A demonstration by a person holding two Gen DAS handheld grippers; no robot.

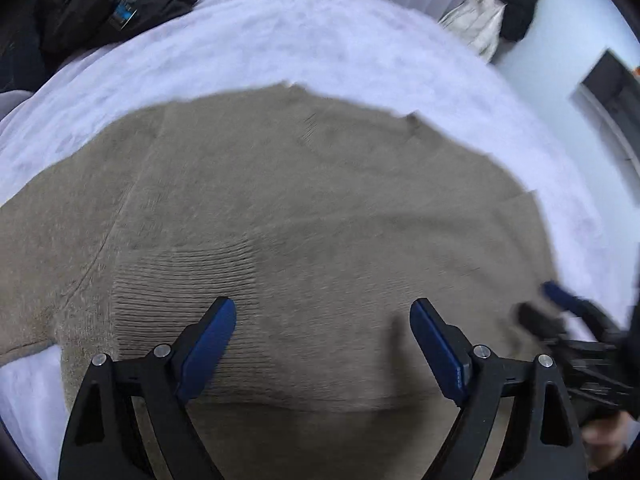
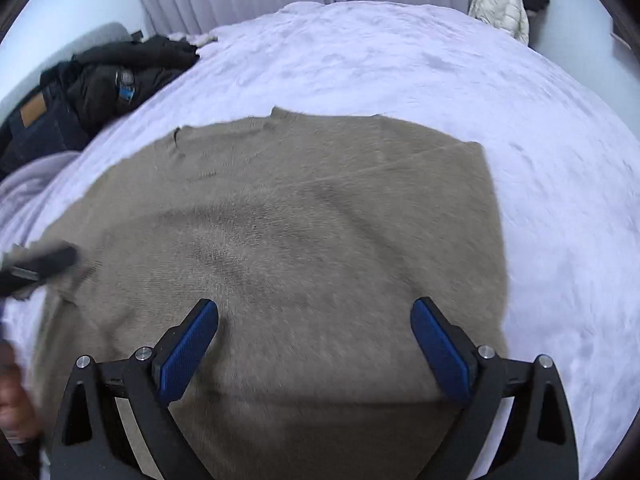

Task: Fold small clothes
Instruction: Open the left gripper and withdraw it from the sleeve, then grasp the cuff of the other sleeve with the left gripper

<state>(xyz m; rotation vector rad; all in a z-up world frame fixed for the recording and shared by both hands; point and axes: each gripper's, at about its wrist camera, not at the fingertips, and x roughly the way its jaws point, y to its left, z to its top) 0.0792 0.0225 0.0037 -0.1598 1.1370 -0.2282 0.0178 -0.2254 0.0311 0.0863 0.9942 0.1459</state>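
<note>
A tan knitted sweater [image 1: 304, 216] lies spread flat on a white bedspread [image 1: 280, 40]; it also shows in the right wrist view [image 2: 304, 216]. My left gripper [image 1: 323, 312] is open and empty, its blue pads just above the sweater's ribbed part. My right gripper [image 2: 316, 312] is open and empty above the sweater's near half. The right gripper also appears blurred at the right edge of the left wrist view [image 1: 560, 312]. The left gripper appears blurred at the left edge of the right wrist view [image 2: 40, 264].
A heap of dark clothes [image 1: 112, 8] lies at the far left of the bed, also in the right wrist view [image 2: 100, 88]. A cream jacket [image 2: 500, 4] and a black garment [image 1: 520, 4] hang at the far right. White bedspread [image 2: 400, 60] lies beyond the sweater.
</note>
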